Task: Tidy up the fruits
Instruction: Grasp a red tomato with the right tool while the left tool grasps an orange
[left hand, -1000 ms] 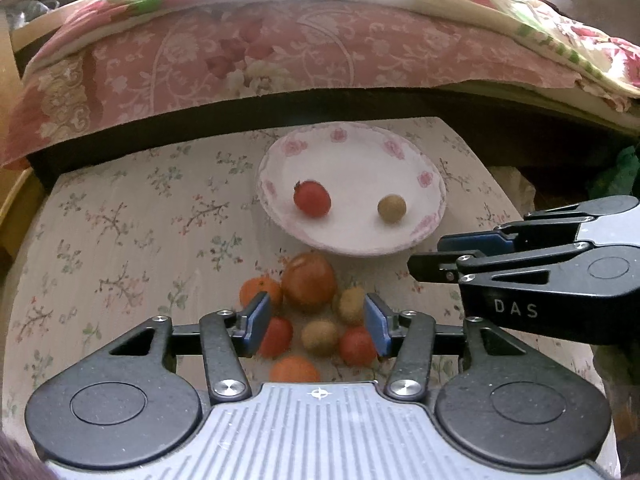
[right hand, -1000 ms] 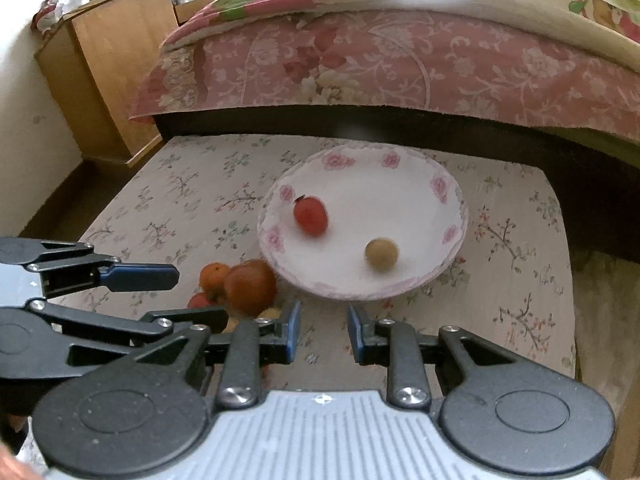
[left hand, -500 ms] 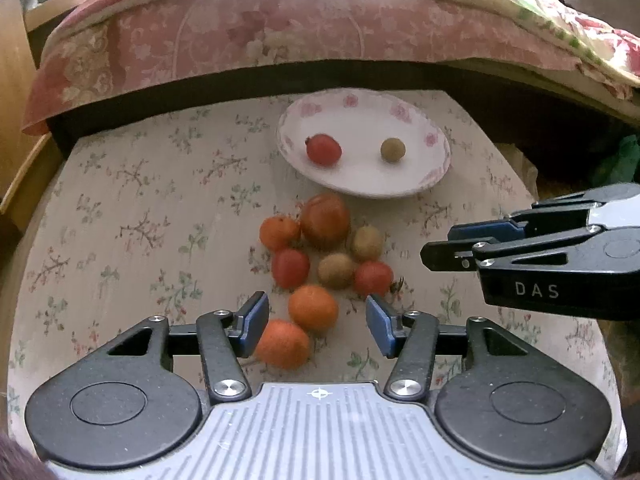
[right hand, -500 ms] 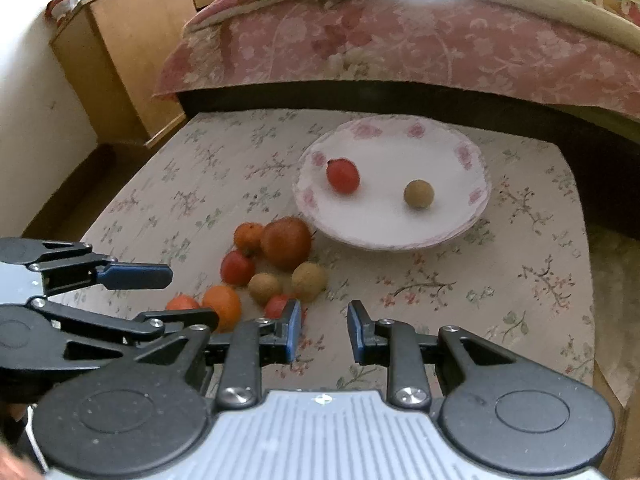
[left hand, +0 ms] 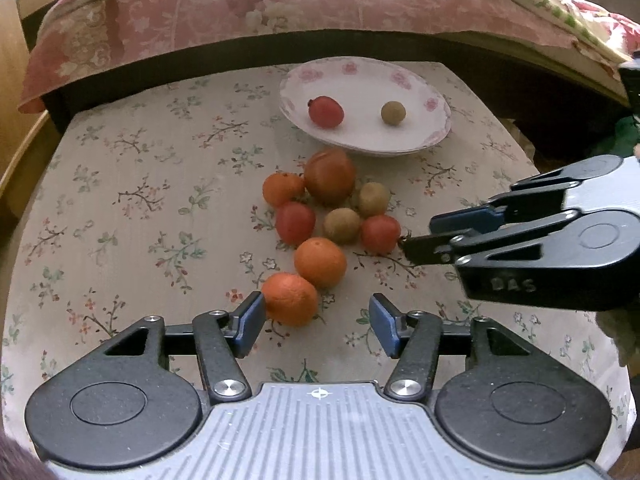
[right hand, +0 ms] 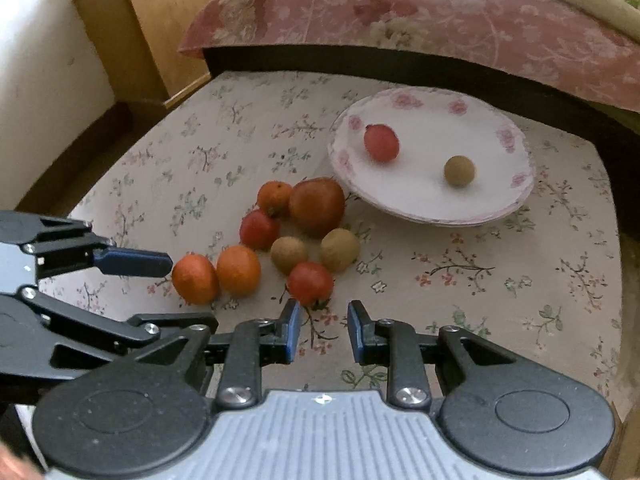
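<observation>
My left claw and right claw, both released and empty, sit near the fruit pile, with the plate beyond it holding two fruits.

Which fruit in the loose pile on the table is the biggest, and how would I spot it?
Start at the flowered white plate. Just in front of its rim lies a cluster of small fruits on the tablecloth. The biggest one sits nearest the plate: a dull reddish-brown ball, clearly larger than the oranges beside it.
</observation>
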